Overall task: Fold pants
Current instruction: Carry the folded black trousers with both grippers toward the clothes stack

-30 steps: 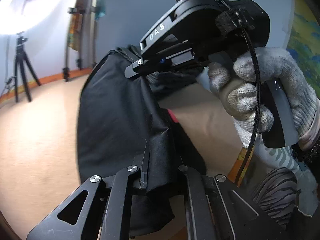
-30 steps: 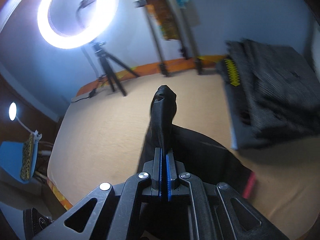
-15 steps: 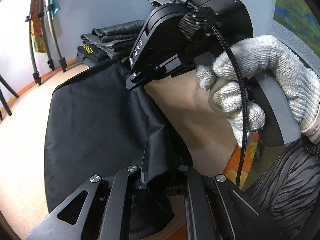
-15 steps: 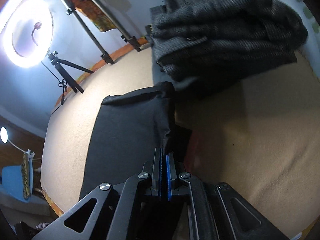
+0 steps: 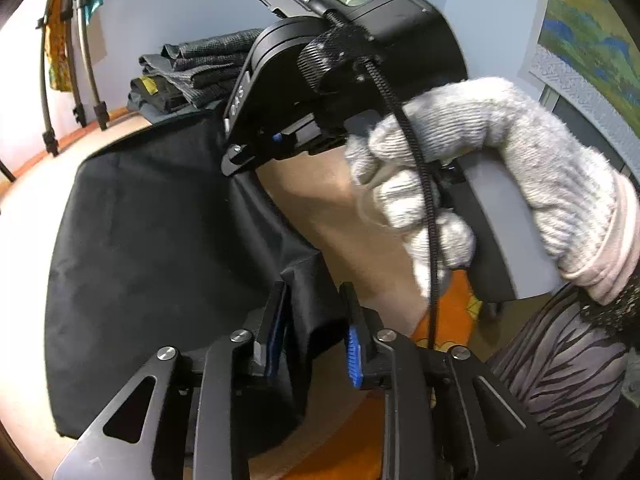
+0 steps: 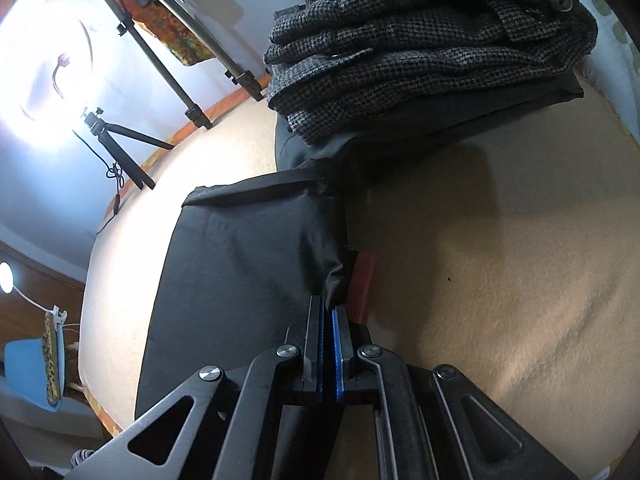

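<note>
Black woven-fabric pants, folded flat on the beige bed cover. My left gripper: jaws opening, blue pads off the cloth, a bunched corner of the pants loose between them. My right gripper: jaws closed tight on the pants' right edge, beside a red tag. Grey tweed folded clothes pile lies behind. White knit-gloved right hand grips its handle.
</note>
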The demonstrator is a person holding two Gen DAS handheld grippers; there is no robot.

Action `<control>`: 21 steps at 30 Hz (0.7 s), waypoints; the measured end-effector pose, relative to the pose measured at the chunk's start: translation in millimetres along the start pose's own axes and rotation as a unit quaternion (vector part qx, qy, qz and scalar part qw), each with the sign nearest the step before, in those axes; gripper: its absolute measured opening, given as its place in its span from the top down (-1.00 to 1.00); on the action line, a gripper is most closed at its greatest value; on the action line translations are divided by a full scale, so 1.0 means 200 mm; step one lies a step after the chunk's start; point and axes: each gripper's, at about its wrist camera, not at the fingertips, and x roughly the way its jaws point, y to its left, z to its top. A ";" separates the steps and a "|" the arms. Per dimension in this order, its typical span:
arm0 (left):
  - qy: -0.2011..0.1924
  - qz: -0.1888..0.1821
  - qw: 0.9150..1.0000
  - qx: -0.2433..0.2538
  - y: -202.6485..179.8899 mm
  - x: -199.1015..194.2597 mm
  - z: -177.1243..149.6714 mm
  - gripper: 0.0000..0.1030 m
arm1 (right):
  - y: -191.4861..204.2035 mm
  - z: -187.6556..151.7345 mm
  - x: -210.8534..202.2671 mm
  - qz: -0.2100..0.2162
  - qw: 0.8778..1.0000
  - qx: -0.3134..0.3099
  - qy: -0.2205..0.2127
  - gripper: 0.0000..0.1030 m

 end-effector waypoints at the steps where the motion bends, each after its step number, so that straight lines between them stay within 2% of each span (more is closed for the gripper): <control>1: 0.002 -0.009 1.000 -0.002 0.00 0.00 0.00 0.46 | 0.00 0.00 0.00 0.000 1.000 -0.001 -0.001 0.97; 4: 0.007 -0.032 0.999 0.007 -0.05 -0.01 -0.03 0.45 | -0.01 0.00 0.01 0.000 1.000 0.000 -0.003 0.92; 6: 0.012 -0.040 0.999 0.026 -0.09 -0.02 -0.06 0.44 | -0.03 0.00 0.00 -0.006 1.000 0.003 -0.009 0.70; 7: 0.011 -0.041 0.999 0.034 -0.11 -0.04 -0.07 0.44 | -0.04 0.00 -0.03 -0.011 1.000 0.006 -0.016 0.51; 9: 0.010 -0.044 0.998 0.039 -0.12 -0.08 -0.09 0.44 | -0.06 0.00 -0.08 -0.021 0.999 0.008 -0.031 0.41; 11: 0.009 -0.047 0.998 0.030 -0.10 -0.14 -0.09 0.44 | -0.07 -0.01 -0.12 -0.013 0.999 0.007 -0.038 0.21; 12: 0.007 -0.046 0.999 0.024 -0.08 -0.17 -0.09 0.40 | -0.08 -0.03 -0.15 -0.006 0.999 0.011 -0.042 0.19; 15: -0.006 -0.031 0.999 0.017 0.01 -0.31 -0.08 0.38 | -0.08 -0.07 -0.18 0.014 0.999 0.020 -0.044 0.13; 17: -0.011 -0.014 1.000 0.004 0.10 -0.39 -0.08 0.38 | -0.07 -0.11 -0.20 0.031 0.998 0.025 -0.044 -0.01; 19: -0.011 -0.004 1.000 -0.018 0.21 -0.44 -0.08 0.27 | -0.05 -0.14 -0.21 0.043 0.998 0.024 -0.046 -0.10; 21: -0.015 0.024 0.999 -0.035 0.34 -0.48 -0.08 0.26 | -0.02 -0.17 -0.21 0.049 0.998 0.015 -0.046 -0.18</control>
